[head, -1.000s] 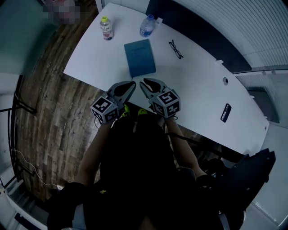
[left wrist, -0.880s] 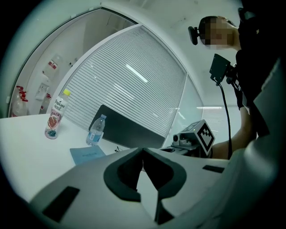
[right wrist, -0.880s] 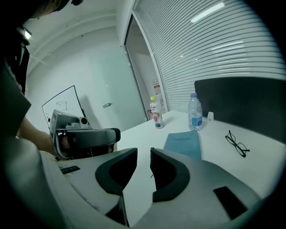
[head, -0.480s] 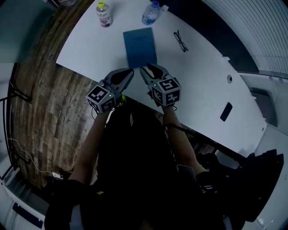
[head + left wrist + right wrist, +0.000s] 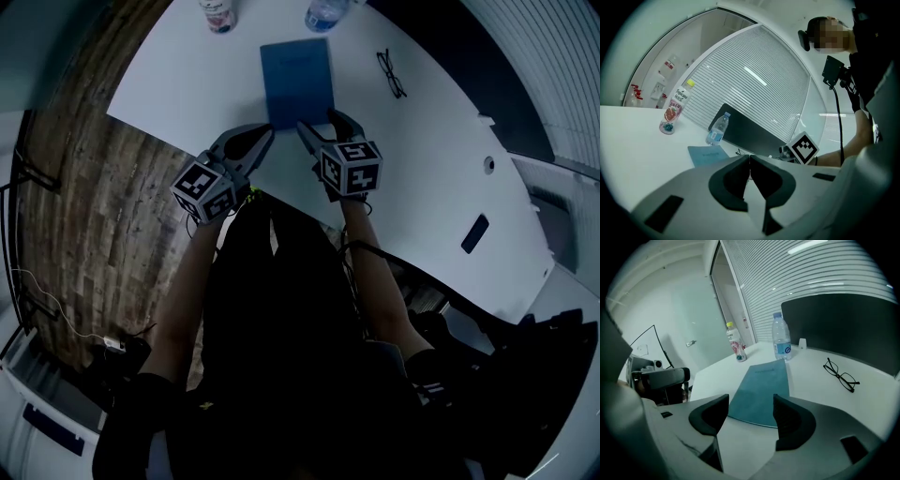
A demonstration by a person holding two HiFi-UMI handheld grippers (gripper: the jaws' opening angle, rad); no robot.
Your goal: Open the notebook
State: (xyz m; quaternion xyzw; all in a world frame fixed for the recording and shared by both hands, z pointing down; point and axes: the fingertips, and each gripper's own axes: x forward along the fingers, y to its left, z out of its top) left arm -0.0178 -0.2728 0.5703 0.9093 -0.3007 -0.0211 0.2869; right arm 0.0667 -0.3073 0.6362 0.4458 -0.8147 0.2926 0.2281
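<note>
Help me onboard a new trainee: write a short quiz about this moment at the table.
1. True or false: the blue notebook lies closed on the white table.
2. The right gripper is: A) shut on the notebook; B) open, gripping nothing; C) shut and empty.
3. Fill in: in the head view, the ______ lie on the table to the right of the notebook.
Key: 1 true. 2 B; its jaws have just been opening, and the notebook's near edge lies just ahead of them, ungripped. 3 eyeglasses.
</note>
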